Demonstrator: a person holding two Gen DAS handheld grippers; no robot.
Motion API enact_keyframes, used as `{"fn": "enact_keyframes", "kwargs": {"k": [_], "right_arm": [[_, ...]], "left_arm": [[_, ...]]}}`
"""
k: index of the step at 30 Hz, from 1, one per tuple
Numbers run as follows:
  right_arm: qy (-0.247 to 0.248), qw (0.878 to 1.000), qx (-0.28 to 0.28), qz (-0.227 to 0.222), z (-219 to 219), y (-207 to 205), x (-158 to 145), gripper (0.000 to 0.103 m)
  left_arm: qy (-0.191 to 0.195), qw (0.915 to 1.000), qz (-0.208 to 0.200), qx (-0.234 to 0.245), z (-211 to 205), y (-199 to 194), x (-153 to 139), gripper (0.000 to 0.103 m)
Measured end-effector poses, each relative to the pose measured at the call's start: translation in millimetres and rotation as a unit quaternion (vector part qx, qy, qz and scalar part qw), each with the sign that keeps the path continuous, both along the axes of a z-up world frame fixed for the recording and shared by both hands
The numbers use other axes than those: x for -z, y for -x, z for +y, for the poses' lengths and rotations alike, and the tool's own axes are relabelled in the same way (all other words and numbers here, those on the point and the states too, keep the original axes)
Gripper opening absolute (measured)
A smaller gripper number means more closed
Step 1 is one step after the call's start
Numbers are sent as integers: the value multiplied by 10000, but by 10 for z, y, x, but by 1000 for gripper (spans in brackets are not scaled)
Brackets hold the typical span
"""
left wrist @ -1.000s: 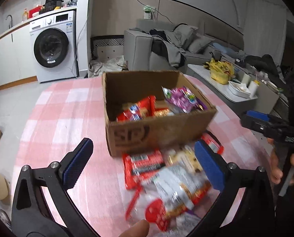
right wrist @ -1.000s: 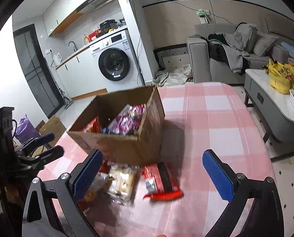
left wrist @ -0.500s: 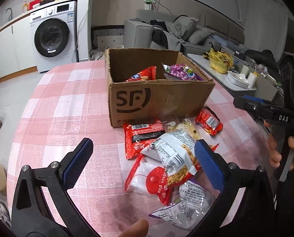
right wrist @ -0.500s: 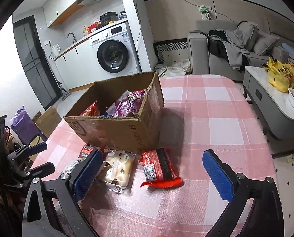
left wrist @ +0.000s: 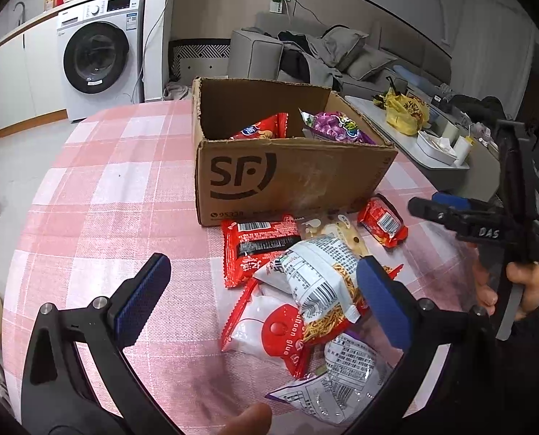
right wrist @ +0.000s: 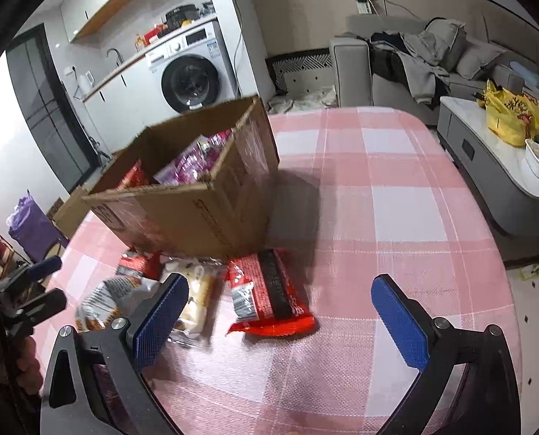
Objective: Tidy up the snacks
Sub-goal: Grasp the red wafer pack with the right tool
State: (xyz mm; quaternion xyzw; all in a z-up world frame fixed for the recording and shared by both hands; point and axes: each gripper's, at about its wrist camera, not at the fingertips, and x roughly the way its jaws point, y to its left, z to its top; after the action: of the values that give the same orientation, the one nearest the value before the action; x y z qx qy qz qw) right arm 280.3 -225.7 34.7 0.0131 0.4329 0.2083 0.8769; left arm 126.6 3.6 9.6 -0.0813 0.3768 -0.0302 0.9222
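A brown cardboard box (left wrist: pixel 291 177) stands on the pink checked table and holds red and purple snack packs; it also shows in the right wrist view (right wrist: pixel 197 199). Loose snacks lie in front of it: a red pack (left wrist: pixel 258 246), a white noodle bag (left wrist: pixel 320 275), a small red pack (left wrist: pixel 381 221), a pale pastry pack (right wrist: pixel 197 290). My left gripper (left wrist: pixel 262 301) is open and empty above this pile. My right gripper (right wrist: pixel 280 322) is open and empty over a red pack (right wrist: pixel 269 293); it also shows at the right of the left wrist view (left wrist: pixel 447 210).
The pink checked table (right wrist: pixel 378 199) stretches right of the box. A washing machine (left wrist: pixel 95 54), a grey sofa (left wrist: pixel 305 61) and a low side table with a yellow bag (right wrist: pixel 512 116) stand beyond the table's edge.
Both grippers have drawn back and lower from the box toward the loose snacks. Both stay open and empty.
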Motion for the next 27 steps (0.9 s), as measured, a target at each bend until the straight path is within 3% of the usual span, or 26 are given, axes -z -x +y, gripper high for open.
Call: {"fn": "enact_keyframes", "kwargs": {"k": [13,16,21,23,25,27], "right_arm": [[374,9991,-60,179,186,-119,349,102],[437,9988,-146,142,243,-118,390,94],[594,9980,-202,20,327,-124,405,94],[566,9981,-235,-23,332,-122,398,88],[566,9980,-285,31,331,-131,410,74],[583,9978,-316,65,330,-106,419,68]], "left_arm": [[15,10000,23,-24,-12,-2,23,102],[32,10000,30,-31,3,-3,28,102],[119,9999,35,50,10,-8,46,102],[108,9999,32,46,5,0,52,102],[129,9999,34,56,5,-1,53,102],[132,9999,35,55,-1,4,55,102]]}}
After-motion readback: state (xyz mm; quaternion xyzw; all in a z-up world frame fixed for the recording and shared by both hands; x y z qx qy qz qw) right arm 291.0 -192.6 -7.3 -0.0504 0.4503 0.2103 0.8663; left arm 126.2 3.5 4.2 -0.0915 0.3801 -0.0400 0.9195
